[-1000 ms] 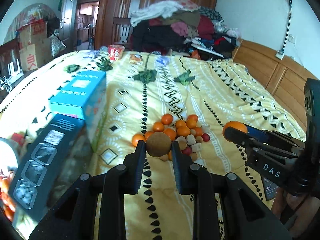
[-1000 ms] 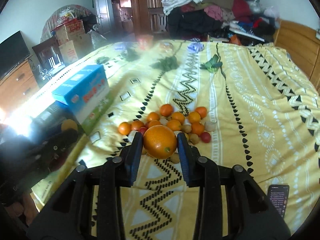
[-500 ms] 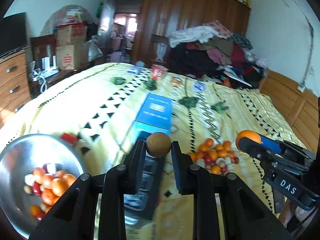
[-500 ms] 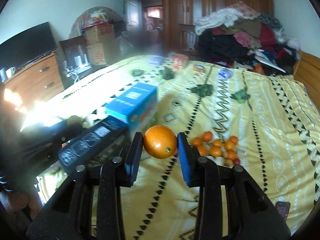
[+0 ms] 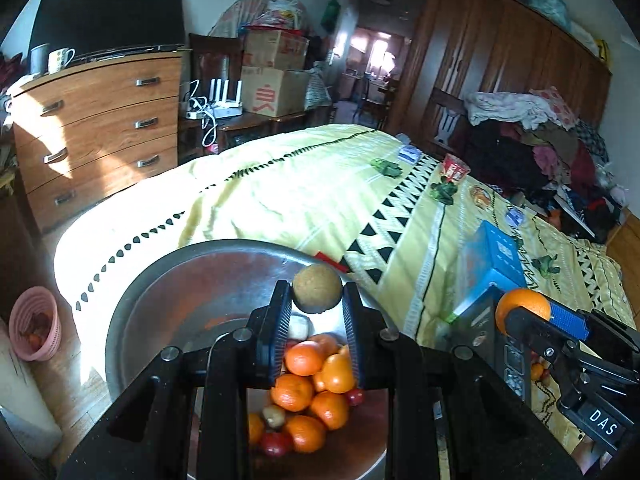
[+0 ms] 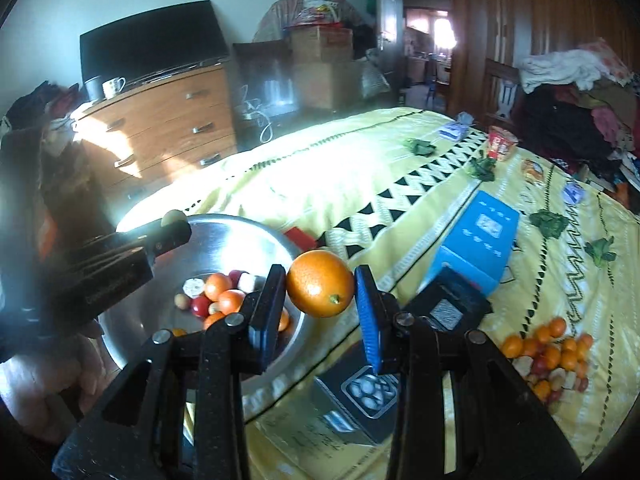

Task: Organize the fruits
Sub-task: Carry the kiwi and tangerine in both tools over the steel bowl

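My left gripper (image 5: 317,300) is shut on a round brown fruit (image 5: 317,289) and holds it above a silver metal bowl (image 5: 160,292) that has several oranges (image 5: 304,356) and small red fruits in it. My right gripper (image 6: 320,296) is shut on a large orange (image 6: 320,289) just right of the bowl's rim (image 6: 256,226). The right gripper with its orange also shows in the left wrist view (image 5: 520,312). A pile of loose small fruits (image 6: 548,352) lies on the yellow bedspread at the right.
A blue box (image 6: 476,240) and a dark box (image 6: 448,312) lie on the bed between bowl and fruit pile. A wooden dresser (image 5: 100,132) and a pink basket (image 5: 34,320) stand left of the bed. Clothes are heaped at the far end (image 5: 532,140).
Both grippers swung left from the fruit pile, each still holding its fruit. The left one now hangs over the bowl and the right one is beside its rim.
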The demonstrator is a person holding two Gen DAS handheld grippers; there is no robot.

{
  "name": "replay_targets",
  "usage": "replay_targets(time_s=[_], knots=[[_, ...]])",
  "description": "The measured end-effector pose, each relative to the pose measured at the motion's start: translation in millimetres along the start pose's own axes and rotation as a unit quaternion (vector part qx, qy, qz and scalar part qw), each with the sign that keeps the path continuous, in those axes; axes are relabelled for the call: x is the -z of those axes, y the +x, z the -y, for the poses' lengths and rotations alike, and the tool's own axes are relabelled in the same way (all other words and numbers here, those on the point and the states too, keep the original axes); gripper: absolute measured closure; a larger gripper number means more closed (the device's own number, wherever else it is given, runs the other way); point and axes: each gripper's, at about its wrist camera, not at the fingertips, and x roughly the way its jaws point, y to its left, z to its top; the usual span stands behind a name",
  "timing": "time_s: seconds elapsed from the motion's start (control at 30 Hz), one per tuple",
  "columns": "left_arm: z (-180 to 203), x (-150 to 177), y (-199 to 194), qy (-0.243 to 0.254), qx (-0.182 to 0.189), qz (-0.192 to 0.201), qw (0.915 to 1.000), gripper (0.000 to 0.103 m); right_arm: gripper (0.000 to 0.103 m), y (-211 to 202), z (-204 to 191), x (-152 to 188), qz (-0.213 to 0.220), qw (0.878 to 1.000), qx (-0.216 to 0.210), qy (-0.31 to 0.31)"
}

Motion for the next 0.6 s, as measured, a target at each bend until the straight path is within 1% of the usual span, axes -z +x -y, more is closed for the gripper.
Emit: replay_targets(time_s=[0.07,0.17,0.3,0.6], knots=[[-15.9,4.3,3.7,-0.008,-0.01,-0.006,0.9999,0.077,0.067,14.0,-12.4,-2.4,-0.011,1.0,-0.014,-0.007],[-27.2,10.9,9.8,-0.017,-0.019,-0.016,0.9996,0.077,0.067,32.2,-27.7,-3.9,-0.029,0.999,-0.034,-0.011],[-36.8,17.1,14.0,-0.022,-0.023,-0.028,0.9991,0.077,0.067,51.8,-36.5,-2.9,-0.053,0.997,-0.05,-0.011],[-45.9,20.0,26.2,-0.03,-0.02,-0.043,0.9985,0.077,0.067,70.0,-41.4,-0.4,-0.075,0.996,-0.051,-0.004]])
